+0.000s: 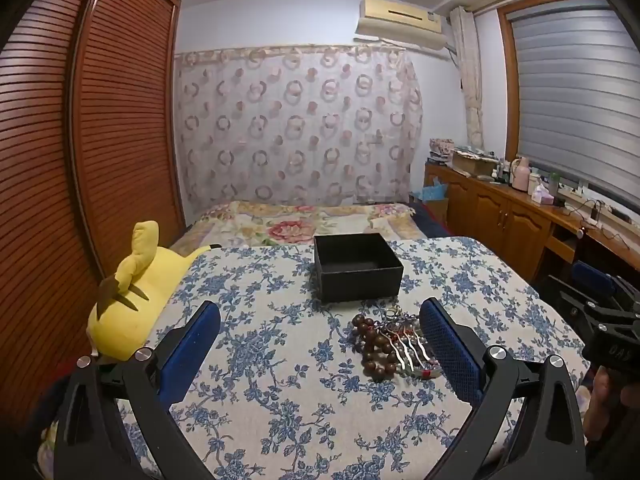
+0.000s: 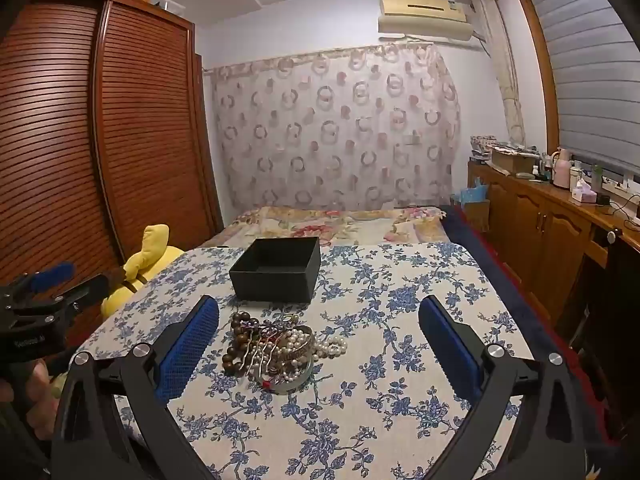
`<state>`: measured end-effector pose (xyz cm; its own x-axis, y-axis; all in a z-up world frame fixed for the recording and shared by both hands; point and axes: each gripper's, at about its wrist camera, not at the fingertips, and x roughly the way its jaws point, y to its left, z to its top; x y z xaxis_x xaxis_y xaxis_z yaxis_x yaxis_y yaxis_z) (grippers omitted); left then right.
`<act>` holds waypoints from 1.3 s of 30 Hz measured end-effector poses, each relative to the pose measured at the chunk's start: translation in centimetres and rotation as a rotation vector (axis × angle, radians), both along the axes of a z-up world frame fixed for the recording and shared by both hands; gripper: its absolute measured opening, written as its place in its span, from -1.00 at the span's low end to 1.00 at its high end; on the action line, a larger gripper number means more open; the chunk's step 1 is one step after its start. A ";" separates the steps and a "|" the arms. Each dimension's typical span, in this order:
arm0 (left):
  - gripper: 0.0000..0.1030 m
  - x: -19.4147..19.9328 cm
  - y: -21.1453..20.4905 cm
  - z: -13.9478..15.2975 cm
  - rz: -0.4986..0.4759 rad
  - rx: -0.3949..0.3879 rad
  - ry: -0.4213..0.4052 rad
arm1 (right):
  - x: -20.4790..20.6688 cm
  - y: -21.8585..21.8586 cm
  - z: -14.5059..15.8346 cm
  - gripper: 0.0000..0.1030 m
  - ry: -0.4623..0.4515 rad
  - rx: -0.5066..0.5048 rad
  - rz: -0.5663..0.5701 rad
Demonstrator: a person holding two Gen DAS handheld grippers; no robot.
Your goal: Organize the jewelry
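Both tools look alike. The left gripper [image 1: 320,320] has black curved plastic arms with round silver screw heads at the lower corners of the frame, and its fingers [image 1: 192,344] wear blue mesh-textured pads. The right gripper [image 2: 319,320] matches — black arms, silver screws, blue pads.

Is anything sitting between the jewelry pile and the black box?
Nothing visible. The jewelry pile lies on the floral cloth just in front of the open black box, with only bare cloth between them.
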<state>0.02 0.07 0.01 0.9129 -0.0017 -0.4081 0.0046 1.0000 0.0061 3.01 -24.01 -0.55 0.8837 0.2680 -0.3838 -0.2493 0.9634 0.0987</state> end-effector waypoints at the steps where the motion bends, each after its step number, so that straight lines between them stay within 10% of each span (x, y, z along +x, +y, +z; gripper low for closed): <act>1: 0.88 -0.2 0.1 0.1 0.001 -0.010 -0.024 | 0.0 0.0 0.0 0.96 0.000 -0.003 0.000; 39: 0.88 -0.4 -0.9 -1.2 -0.004 -0.002 -0.002 | 0.1 0.4 -0.7 0.96 0.002 -0.002 0.001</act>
<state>-0.34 -0.84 -1.23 0.9137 -0.0059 -0.4064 0.0083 1.0000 0.0042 3.09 -23.65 -1.30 0.8828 0.2676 -0.3861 -0.2496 0.9635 0.0971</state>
